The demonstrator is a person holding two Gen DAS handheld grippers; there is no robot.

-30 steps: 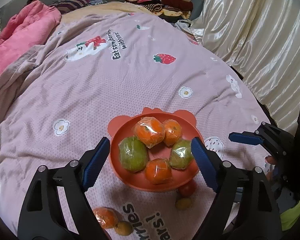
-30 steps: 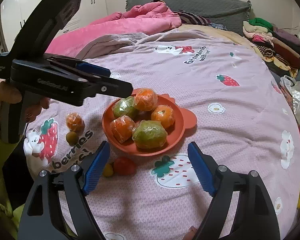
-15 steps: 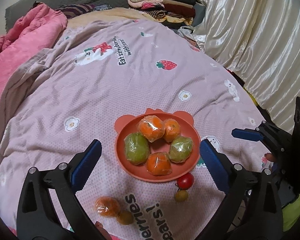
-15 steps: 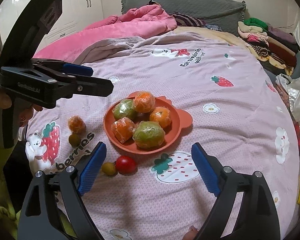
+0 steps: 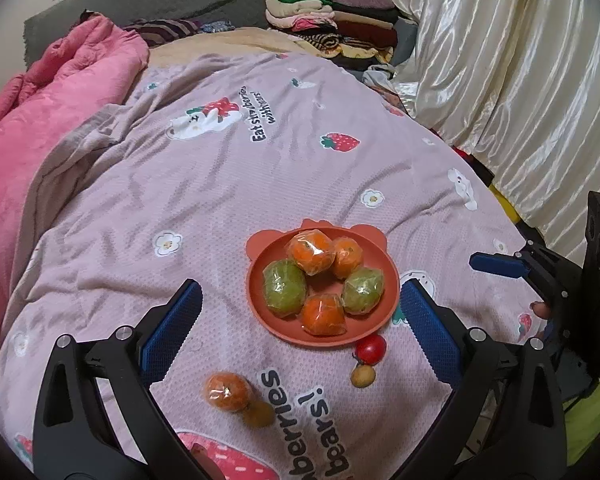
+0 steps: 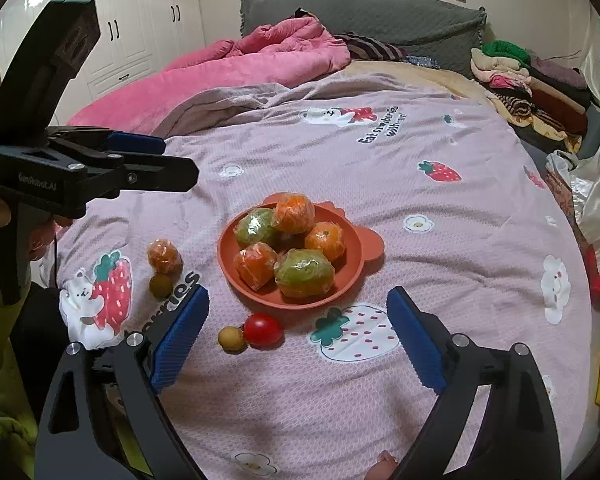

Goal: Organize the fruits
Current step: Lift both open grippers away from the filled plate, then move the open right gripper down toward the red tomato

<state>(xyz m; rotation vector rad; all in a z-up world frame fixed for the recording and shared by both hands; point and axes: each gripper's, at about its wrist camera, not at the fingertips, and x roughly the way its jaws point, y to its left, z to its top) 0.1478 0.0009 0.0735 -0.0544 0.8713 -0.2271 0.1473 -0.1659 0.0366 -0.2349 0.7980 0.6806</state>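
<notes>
On the bed, atop the pink strawberry-print blanket, sits the orange plate — loaded with five wrapped fruits: three orange, two green. Judged roughly half done. Four pieces lie loose on the blanket: a wrapped orange touching a small olive-green fruit, well left of the plate; a red tomato against a small yellow fruit, just beside the near rim. Left claw and right claw both hover spread wide, empty (nothing between the pads).
</notes>
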